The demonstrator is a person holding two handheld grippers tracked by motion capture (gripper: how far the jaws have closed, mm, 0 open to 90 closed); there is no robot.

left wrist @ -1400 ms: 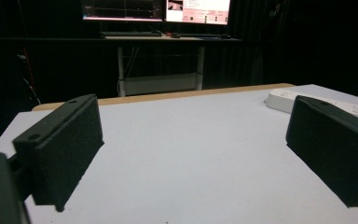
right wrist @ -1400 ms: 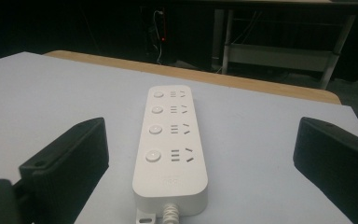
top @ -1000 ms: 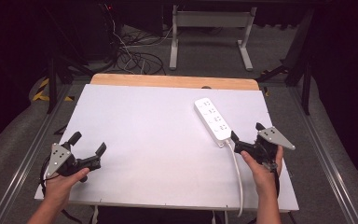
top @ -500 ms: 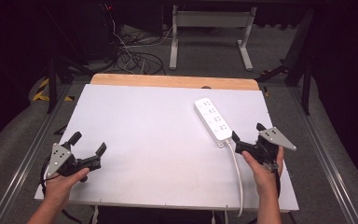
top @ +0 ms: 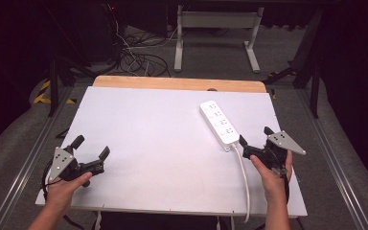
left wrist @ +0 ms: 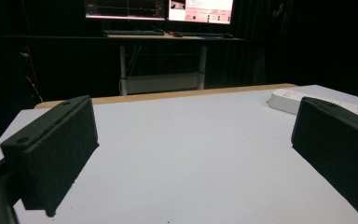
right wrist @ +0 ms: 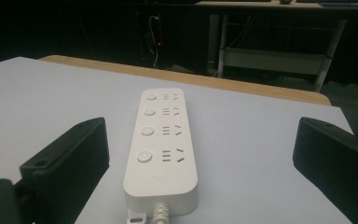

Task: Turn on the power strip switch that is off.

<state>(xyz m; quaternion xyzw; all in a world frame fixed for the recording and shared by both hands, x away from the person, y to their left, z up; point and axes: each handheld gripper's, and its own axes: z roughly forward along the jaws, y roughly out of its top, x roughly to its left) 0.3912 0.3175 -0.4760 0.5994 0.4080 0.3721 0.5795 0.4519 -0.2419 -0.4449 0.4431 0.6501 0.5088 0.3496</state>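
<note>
A person is working two hand-held grippers over a white table (top: 163, 143), where a white strip (top: 219, 123) — a four-outlet power strip — is lying flat on the right half, angled toward the far edge, its cord (top: 244, 182) trailing back off the near edge. The right gripper (top: 254, 143) is sitting just behind the strip's cord end with its jaws spread wide and nothing between them; in the right gripper view the strip (right wrist: 161, 144) is lying squarely between the two black jaws, buttons and sockets facing up. The left gripper (top: 92, 154) is resting well apart at the near left corner, its jaws likewise spread and empty, the strip (left wrist: 307, 100) showing only as a pale edge beyond one jaw. The strip is looking like a rigid, smooth plastic bar — probably light, likely slick under hard pads, and not fragile. The long side walls near the cord end are appearing to offer the best hold, since a pinch across the width should be gripping flat faces. The stiff cord may be dragging and twisting the body as it lifts, so a grip close to that end seems wise.
</note>
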